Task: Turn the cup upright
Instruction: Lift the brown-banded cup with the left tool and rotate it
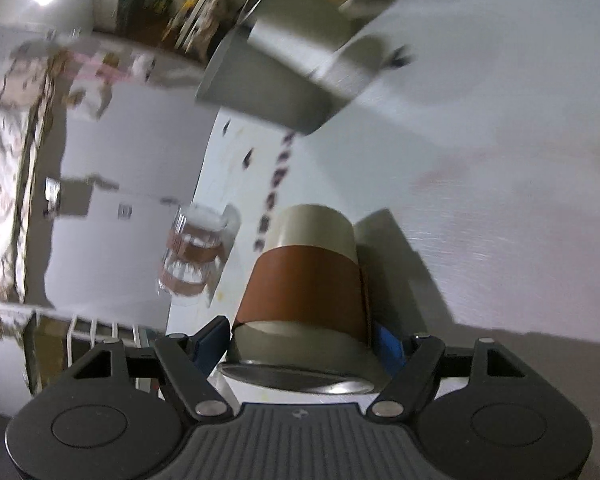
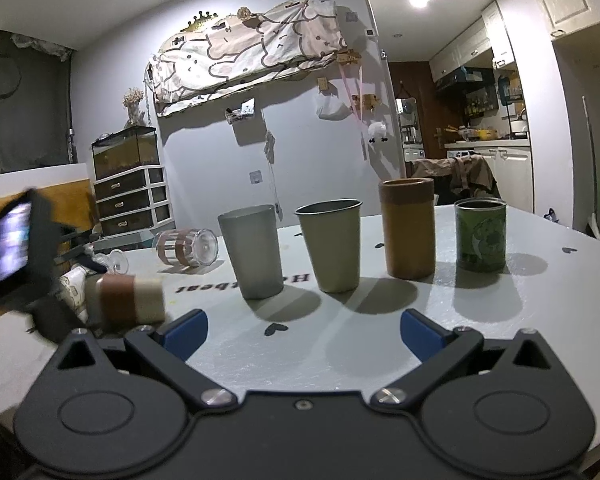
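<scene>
My left gripper (image 1: 300, 340) is shut on a beige cup with a brown sleeve (image 1: 304, 284), gripped near its rim. The left wrist view is rolled sideways and blurred. In the right wrist view the same cup (image 2: 126, 296) is held horizontally just above the white table (image 2: 340, 344) at the far left, with the left gripper body (image 2: 24, 248) behind it. My right gripper (image 2: 302, 332) is open and empty, low over the table's near side.
A grey cup (image 2: 256, 250), a metal cup (image 2: 332, 244), a tall brown cup (image 2: 409, 226) and a green can (image 2: 481, 234) stand upright in a row. A glass with brown bands (image 2: 186, 248) lies on its side at the back left, near another tipped glass (image 2: 114, 260).
</scene>
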Available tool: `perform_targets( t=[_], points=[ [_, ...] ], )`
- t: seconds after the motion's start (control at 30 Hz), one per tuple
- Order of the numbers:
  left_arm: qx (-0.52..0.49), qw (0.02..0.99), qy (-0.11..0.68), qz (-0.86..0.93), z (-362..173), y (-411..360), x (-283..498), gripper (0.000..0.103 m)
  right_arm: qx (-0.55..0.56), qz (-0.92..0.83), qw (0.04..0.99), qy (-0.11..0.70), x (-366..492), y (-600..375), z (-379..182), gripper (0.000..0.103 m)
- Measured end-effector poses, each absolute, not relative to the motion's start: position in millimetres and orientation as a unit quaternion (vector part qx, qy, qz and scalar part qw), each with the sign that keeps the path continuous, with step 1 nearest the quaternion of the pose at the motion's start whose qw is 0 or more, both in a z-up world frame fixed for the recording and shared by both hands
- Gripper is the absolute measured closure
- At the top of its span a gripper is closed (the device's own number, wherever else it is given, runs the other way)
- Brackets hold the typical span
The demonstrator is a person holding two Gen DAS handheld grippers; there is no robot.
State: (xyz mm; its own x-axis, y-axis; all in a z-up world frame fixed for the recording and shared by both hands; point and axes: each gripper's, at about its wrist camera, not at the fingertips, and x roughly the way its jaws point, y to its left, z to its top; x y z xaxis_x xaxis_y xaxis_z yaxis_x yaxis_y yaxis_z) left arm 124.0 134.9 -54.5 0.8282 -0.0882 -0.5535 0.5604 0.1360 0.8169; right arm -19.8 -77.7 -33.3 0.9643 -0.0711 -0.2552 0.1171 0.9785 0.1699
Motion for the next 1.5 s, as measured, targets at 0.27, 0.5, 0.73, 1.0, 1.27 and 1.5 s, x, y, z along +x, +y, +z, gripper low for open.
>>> perform_targets(
  t=[0.27,0.5,0.73,1.0,1.27,1.5],
  points=[
    [0.642,0.697,0.144,-0.286,-64,145,49,0.027,0.112,-0.019,0.981,0.16,4,-70,-31,0.0],
    [0.628,0.713,0.115,-0.29,-71,153,41,0.015,0.115,0.018,0.964,0.237,58,-48,-31,0.0],
    [0.55,0.785,0.113,-0.263,-60,180,38,0.01,0.093,0.045,0.956,0.275,97,-16,-39,0.0],
    [0.37,0.88,0.165,-0.248,-52,214,57,0.008,0.073,0.04,0.949,0.304,97,-12,-48,0.0],
    [0.201,0.925,0.226,-0.228,-52,239,84,0.009,0.076,0.067,0.941,0.324,77,-9,-53,0.0],
    [0.133,0.93,0.262,-0.22,-50,249,91,0.01,0.06,0.08,0.941,0.323,65,3,-53,0.0]
  ],
)
